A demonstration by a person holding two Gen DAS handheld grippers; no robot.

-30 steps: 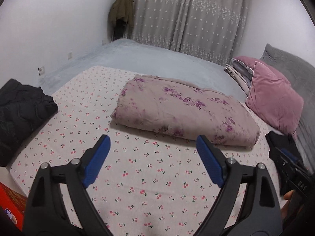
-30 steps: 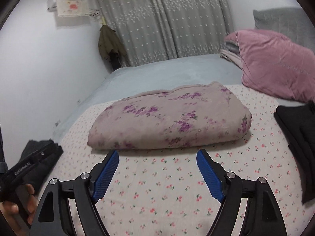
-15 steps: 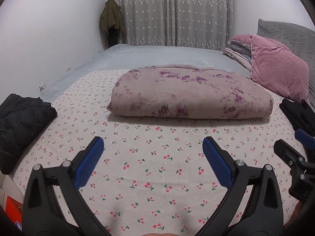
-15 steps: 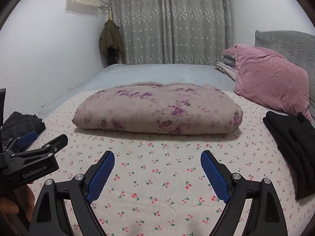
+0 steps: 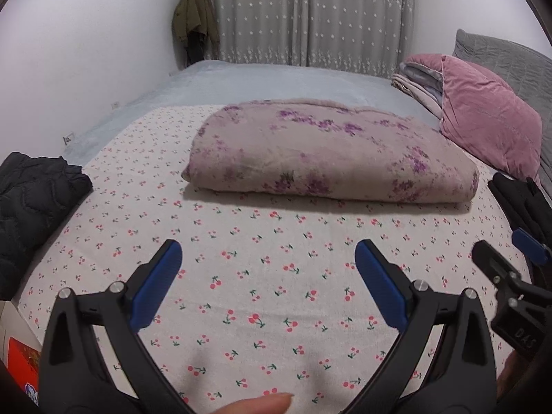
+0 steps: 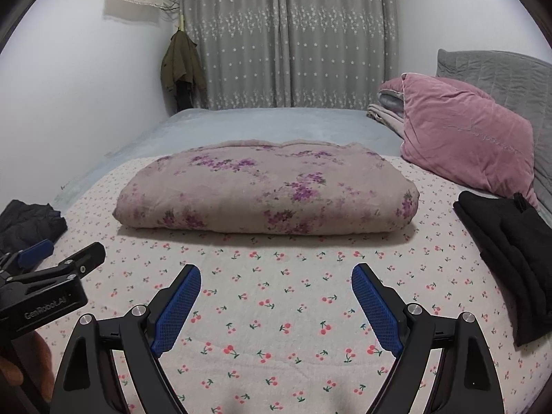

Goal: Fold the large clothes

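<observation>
A folded mauve blanket with purple flowers point(image 5: 327, 151) lies across the cherry-print sheet point(image 5: 262, 276); it also shows in the right wrist view point(image 6: 269, 196). My left gripper point(image 5: 267, 269) is open and empty, held above the sheet short of the blanket's near edge. My right gripper point(image 6: 276, 293) is open and empty too, at about the same distance from the blanket. A folded black garment point(image 6: 510, 255) lies at the right of the sheet. A dark quilted jacket point(image 5: 31, 203) lies at the left edge.
A pink pillow point(image 6: 465, 138) and folded bedding lean on a grey headboard cushion point(image 6: 500, 72) at the right. A white wall runs along the left, grey curtains point(image 6: 289, 41) hang at the back, and a green coat point(image 6: 181, 65) hangs in the corner. A red box point(image 5: 20, 362) sits low left.
Both grippers have swung from angled to square-on views of the blanket and drawn back a little. Both have stayed open. The blanket has not moved.
</observation>
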